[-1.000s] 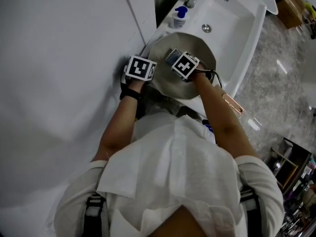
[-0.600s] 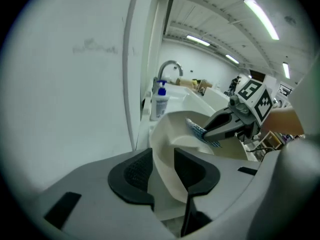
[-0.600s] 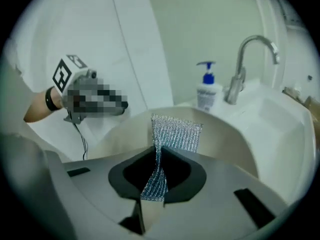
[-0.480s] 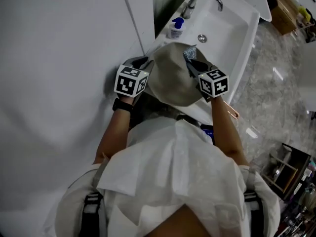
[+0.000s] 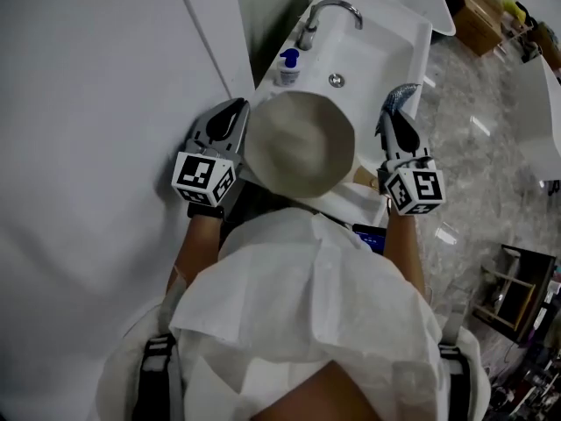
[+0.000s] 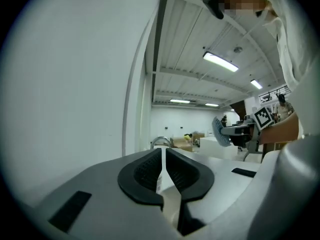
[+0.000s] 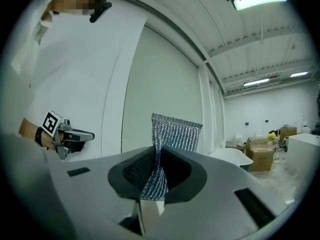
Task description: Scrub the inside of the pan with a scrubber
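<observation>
My right gripper (image 5: 394, 119) is raised beside the sink, level, shut on a silver mesh scrubber (image 5: 400, 95) that sticks out past its pads (image 7: 175, 131). My left gripper (image 5: 230, 114) is up by the white wall; its jaws have just been closing and now stand shut with nothing between them (image 6: 164, 156). In the head view the pan is hidden under a beige hat (image 5: 298, 143); only a copper-coloured bit of handle (image 5: 361, 179) shows. Each gripper appears in the other's view: the right one with its scrubber (image 6: 219, 131), the left one (image 7: 80, 134).
A white sink (image 5: 412, 55) with a chrome faucet (image 5: 329, 9) and a blue-capped soap bottle (image 5: 287, 67) lies ahead. A white wall (image 5: 105, 103) runs close on the left. Grey stone floor (image 5: 491, 139) is to the right; boxes stand far off.
Both grippers have risen from the sink, where they were close together, and have spread apart to either side of the hat. The scrubber went up with the right gripper.
</observation>
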Demonstrator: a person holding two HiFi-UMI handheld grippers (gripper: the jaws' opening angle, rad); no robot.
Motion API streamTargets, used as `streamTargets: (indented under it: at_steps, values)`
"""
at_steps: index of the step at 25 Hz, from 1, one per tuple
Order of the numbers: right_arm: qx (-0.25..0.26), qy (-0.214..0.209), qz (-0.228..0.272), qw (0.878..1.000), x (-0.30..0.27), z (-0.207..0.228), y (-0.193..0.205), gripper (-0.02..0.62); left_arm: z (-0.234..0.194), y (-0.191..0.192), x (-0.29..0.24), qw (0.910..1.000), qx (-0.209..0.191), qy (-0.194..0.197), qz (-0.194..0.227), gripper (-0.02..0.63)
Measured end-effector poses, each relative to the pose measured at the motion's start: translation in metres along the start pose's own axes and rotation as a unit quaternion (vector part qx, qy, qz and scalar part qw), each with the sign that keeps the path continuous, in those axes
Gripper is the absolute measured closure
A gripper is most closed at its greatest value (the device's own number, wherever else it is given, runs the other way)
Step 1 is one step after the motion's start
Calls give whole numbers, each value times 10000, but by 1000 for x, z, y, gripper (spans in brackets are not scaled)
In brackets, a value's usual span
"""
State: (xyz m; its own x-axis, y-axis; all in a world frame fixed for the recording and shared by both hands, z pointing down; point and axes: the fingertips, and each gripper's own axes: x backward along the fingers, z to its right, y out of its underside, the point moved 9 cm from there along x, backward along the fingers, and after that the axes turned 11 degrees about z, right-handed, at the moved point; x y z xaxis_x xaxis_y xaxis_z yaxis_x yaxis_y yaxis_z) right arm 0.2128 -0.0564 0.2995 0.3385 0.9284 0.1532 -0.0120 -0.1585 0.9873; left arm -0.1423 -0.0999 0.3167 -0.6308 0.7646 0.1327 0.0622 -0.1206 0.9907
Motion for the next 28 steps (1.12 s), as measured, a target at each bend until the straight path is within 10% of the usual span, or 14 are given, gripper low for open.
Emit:
streamTargets:
  at_steps: [28]
  values:
    - [306, -54, 240, 9992, 18, -10, -30, 554, 2, -36, -5, 9986, -304, 72, 416, 580]
